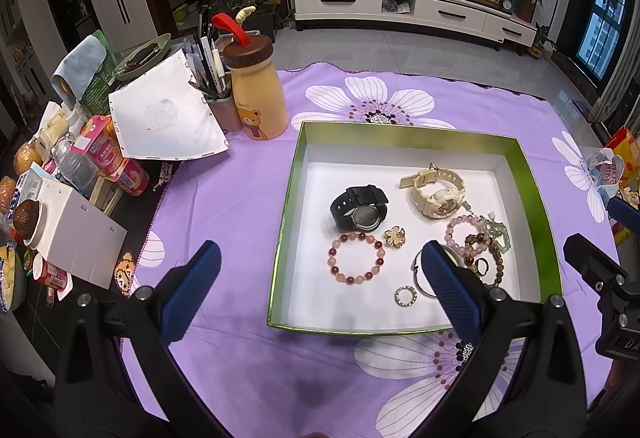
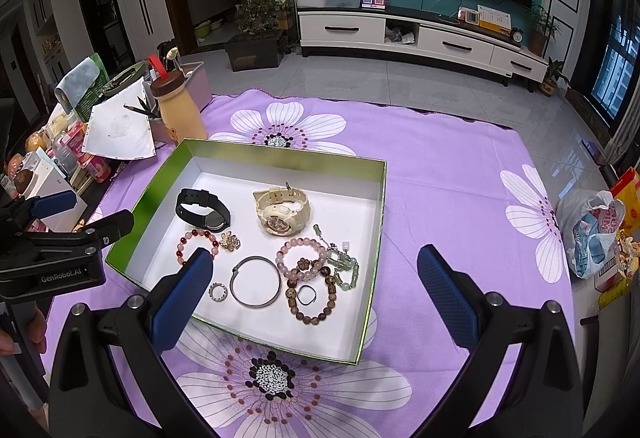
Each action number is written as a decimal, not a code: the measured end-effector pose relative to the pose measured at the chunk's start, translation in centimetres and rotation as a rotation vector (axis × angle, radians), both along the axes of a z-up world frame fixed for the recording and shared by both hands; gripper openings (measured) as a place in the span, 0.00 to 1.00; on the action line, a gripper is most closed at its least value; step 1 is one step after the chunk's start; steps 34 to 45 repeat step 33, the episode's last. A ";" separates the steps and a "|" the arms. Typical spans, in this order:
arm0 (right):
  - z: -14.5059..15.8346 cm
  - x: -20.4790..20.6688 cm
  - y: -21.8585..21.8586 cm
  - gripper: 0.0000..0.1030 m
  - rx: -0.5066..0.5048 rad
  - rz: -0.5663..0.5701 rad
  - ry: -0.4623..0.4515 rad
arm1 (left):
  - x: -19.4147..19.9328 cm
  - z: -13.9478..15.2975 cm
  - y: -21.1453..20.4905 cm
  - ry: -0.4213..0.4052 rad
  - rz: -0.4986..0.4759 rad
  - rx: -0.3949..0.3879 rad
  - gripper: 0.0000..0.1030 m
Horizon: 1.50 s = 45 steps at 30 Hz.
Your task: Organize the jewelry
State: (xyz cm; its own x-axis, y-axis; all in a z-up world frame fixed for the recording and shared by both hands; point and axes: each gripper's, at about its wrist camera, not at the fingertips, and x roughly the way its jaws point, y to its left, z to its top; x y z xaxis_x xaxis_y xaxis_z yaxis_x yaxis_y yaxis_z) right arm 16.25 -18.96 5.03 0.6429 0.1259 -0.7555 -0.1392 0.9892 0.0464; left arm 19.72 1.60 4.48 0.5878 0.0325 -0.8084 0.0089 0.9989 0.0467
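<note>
Holding watches (image 2: 203, 212), bracelets (image 2: 256, 281): green box (image 2: 280, 156); left gripper (image 1: 320, 290), right gripper (image 2: 316, 292) both spread, empty.

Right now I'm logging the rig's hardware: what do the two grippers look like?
Both match: the left gripper and right gripper have black frames with silver screws and blue, textured pads on the jaws. The right-wrist view shows white "GenRobot.AI" lettering on the left gripper's side.

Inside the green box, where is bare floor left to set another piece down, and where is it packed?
Bare: the box floor along the far wall behind the black watch and cream watch, and the near strip below the bangle. Packed: the near right corner, where the bead bracelets overlap.
</note>
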 end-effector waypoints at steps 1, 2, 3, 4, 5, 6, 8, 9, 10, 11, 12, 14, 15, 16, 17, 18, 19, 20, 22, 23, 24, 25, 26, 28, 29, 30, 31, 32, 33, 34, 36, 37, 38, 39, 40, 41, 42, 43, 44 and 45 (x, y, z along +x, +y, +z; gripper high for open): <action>0.0 0.0 0.0 0.99 0.001 0.000 0.000 | 0.0 0.0 0.0 0.001 0.000 -0.001 0.98; -0.1 0.0 0.0 0.99 0.001 0.000 0.000 | 0.0 -0.1 0.0 0.001 0.000 0.000 0.98; 0.0 0.0 0.0 0.99 0.000 0.000 0.000 | 0.0 0.0 0.0 0.000 0.000 0.000 0.98; 0.0 0.0 0.0 0.99 0.000 0.001 -0.001 | 0.0 0.0 0.0 0.000 0.001 0.000 0.98; -0.1 0.0 0.0 0.99 0.000 0.000 -0.001 | 0.0 0.0 0.0 0.000 0.000 0.000 0.98; -0.1 0.0 0.0 0.99 0.001 0.000 0.000 | 0.0 -0.1 0.0 0.000 0.000 0.001 0.98; -0.2 0.0 0.0 0.99 0.000 -0.001 0.002 | 0.0 0.0 0.0 0.001 0.000 0.000 0.98; -0.3 0.0 0.0 0.99 0.000 -0.001 0.002 | 0.0 0.0 0.0 0.000 -0.001 0.000 0.98; -0.3 0.0 0.0 0.99 0.001 0.000 0.003 | 0.0 0.0 0.0 0.000 -0.001 0.000 0.98; -0.4 0.0 0.0 0.99 0.001 0.000 0.003 | 0.0 -0.1 0.0 0.001 -0.001 0.000 0.98; -0.4 0.0 0.1 0.99 0.000 0.000 0.003 | 0.0 0.0 0.0 0.001 -0.001 0.000 0.98; -0.5 0.0 0.0 0.99 0.002 0.000 0.003 | 0.1 0.0 0.0 0.001 -0.001 0.000 0.98; -0.5 0.0 0.0 0.99 0.002 0.000 0.003 | 0.0 0.0 0.0 0.002 0.000 0.000 0.98; -0.5 0.0 0.0 0.99 0.002 -0.001 0.003 | 0.0 -0.1 0.0 0.004 0.002 -0.001 0.98; -0.5 0.0 0.0 0.99 0.001 -0.001 0.004 | 0.0 -0.1 0.0 0.006 0.002 -0.002 0.98; -0.4 0.0 0.0 0.99 0.001 -0.001 0.004 | 0.1 -0.1 0.0 0.008 0.002 -0.001 0.98; -0.6 0.0 0.1 0.99 0.001 0.000 0.004 | 0.1 -0.2 0.0 0.008 0.003 0.001 0.98; -0.5 0.0 0.0 0.99 0.001 0.000 0.003 | 0.1 -0.2 0.0 0.008 0.005 0.002 0.98; -0.5 0.0 0.0 0.99 0.002 -0.002 0.004 | 0.2 -0.2 0.2 0.011 0.007 -0.001 0.98; -0.4 0.0 0.0 0.99 0.002 -0.001 0.004 | 0.1 -0.2 0.1 0.011 0.008 0.000 0.98; -0.4 0.0 0.0 0.99 0.002 -0.001 0.003 | 0.1 -0.2 0.1 0.012 0.009 0.000 0.98; -0.5 0.0 0.0 0.99 0.002 -0.001 0.003 | 0.2 -0.2 0.2 0.013 0.010 0.000 0.98; -0.4 0.0 0.0 0.99 0.002 0.000 0.003 | 0.1 -0.2 0.2 0.013 0.011 0.002 0.98; -0.4 0.0 0.0 0.99 0.000 0.001 0.003 | 0.3 -0.1 0.2 0.014 0.013 0.005 0.98; -0.4 0.0 0.0 0.99 0.000 0.001 0.003 | 0.3 -0.1 0.2 0.015 0.014 0.005 0.98; -0.5 0.0 0.0 0.99 0.000 0.001 0.002 | 0.2 -0.1 0.2 0.016 0.014 0.004 0.98; -0.5 0.0 0.0 0.99 0.001 0.000 0.002 | 0.2 -0.1 0.3 0.019 0.015 0.003 0.98; -0.5 0.0 0.0 0.99 0.001 0.001 0.003 | 0.3 -0.1 0.3 0.020 0.015 0.002 0.98; -0.4 0.0 0.0 0.99 0.001 0.000 0.003 | 0.2 -0.1 0.3 0.020 0.012 -0.001 0.98; -0.4 0.0 0.0 0.99 0.001 0.000 0.003 | 0.2 -0.1 0.3 0.020 0.012 -0.001 0.98; -0.4 0.0 0.0 0.99 0.001 0.000 0.003 | 0.2 -0.1 0.3 0.020 0.012 -0.001 0.98; -0.4 0.0 0.0 0.99 0.001 0.000 0.003 | 0.2 -0.1 0.3 0.020 0.012 -0.001 0.98; -0.4 0.0 0.0 0.99 0.001 0.000 0.003 | 0.2 -0.1 0.3 0.020 0.012 -0.001 0.98; -0.4 0.0 0.0 0.99 0.001 0.000 0.003 | 0.2 -0.1 0.3 0.020 0.012 -0.001 0.98; -0.4 0.0 0.0 0.99 0.001 0.000 0.003 | 0.2 -0.1 0.3 0.020 0.012 -0.001 0.98; -0.4 0.0 0.0 0.99 0.001 0.000 0.003 | 0.2 -0.1 0.3 0.020 0.012 -0.001 0.98; -0.4 0.0 0.0 0.99 0.001 0.000 0.003 | 0.2 -0.1 0.3 0.020 0.012 -0.001 0.98; -0.4 0.0 0.0 0.99 0.001 0.000 0.003 | 0.2 -0.1 0.3 0.020 0.012 -0.001 0.98; -0.4 0.0 0.0 0.99 0.001 0.000 0.003 | 0.2 -0.1 0.3 0.020 0.012 -0.001 0.98; -0.4 0.0 0.0 0.99 0.001 0.000 0.003 | 0.2 -0.1 0.3 0.020 0.012 -0.001 0.98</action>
